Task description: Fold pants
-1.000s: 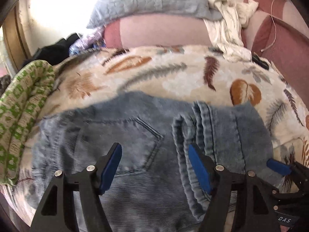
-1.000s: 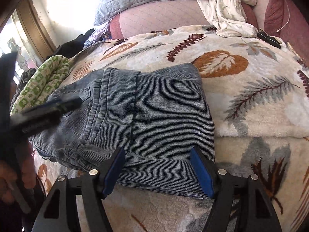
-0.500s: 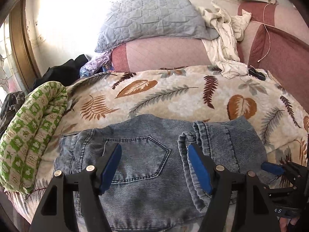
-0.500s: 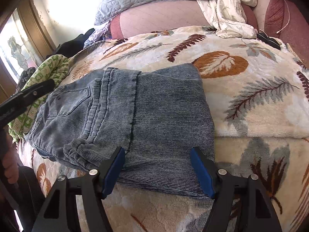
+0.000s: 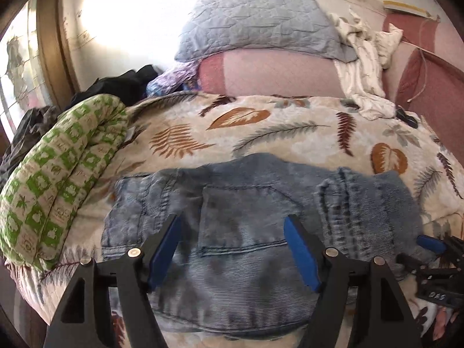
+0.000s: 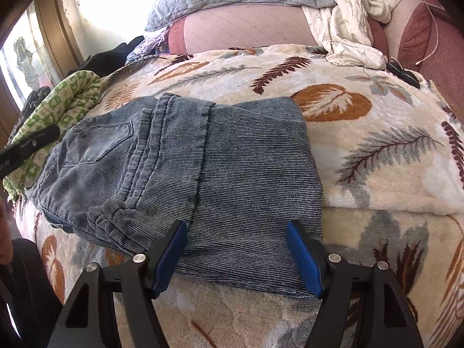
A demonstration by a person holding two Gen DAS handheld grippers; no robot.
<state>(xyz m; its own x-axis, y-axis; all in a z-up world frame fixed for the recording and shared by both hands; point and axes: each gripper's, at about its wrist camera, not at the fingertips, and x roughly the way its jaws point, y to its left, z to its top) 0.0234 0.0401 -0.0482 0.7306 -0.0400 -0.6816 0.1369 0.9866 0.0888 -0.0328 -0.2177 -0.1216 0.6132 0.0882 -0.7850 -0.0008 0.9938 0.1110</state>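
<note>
The jeans [image 6: 185, 179] are seen folded into a compact stack on the blanket [image 6: 377, 150], both the left gripper [image 5: 232, 249] and right gripper [image 6: 236, 255] held wide and empty above them, so only smoothing or a last fold is judged to remain.

leaf-print blanket [image 5: 290, 133], green patterned quilt [image 5: 58, 179], grey pillow [image 5: 261, 26]

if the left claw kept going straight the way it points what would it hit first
Most likely the folded jeans: the left claw is open and angled down over the back pocket, with nothing between its fingers and the denim. Depth is hard to judge through the fisheye view.
</note>
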